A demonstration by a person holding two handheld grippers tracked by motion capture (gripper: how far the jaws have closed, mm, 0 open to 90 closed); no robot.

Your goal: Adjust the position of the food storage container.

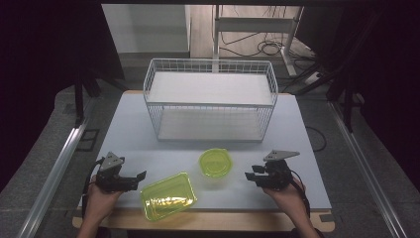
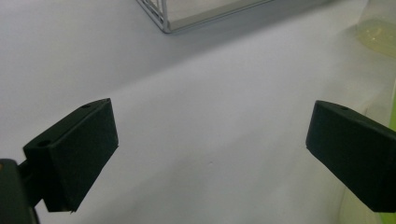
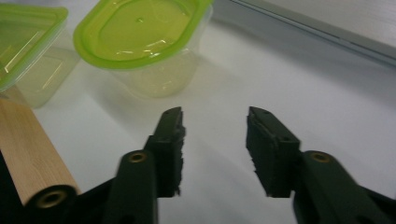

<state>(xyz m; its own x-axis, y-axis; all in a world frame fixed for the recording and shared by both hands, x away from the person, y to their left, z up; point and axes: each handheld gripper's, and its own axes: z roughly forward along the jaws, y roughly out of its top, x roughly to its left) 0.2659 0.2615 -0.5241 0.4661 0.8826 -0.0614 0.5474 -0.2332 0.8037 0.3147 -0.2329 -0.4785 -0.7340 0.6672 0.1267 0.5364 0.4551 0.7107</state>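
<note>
Containers with lime-green lids sit on the white counter (image 1: pixel 129 124) between the two hand-held grippers. The round container (image 1: pixel 216 162), a clear tub under a snapped-on green lid, stands ahead of and to the inner side of the right hand-held gripper (image 1: pixel 251 176), near it but not touching. In the right gripper view the same round container (image 3: pixel 142 42) lies just beyond the jaw tips, up and to the left; through its clear wall nothing can be made out inside it. The rectangular container (image 1: pixel 168 195), also clear with a green lid, lies just beside the left hand-held gripper (image 1: pixel 141 177), off its jaw tips toward the counter's near edge; it sits askew to that edge, and its contents cannot be told through the glossy lid. In the right gripper view the rectangular container (image 3: pixel 28 51) shows at the far left, close beside the round one.

The right hand-held gripper has its jaws partly apart, with only bare counter between them and nothing held. The left hand-held gripper (image 2: pixel 210 154) has its jaws spread wide, again over bare counter and gripping nothing.

Beyond both hand-held grippers, well apart from them, stands a white two-tier wire rack (image 1: pixel 210 99); both its shelves are bare. Its lower corner (image 2: pixel 163 23) shows ahead of the left jaws.
</note>
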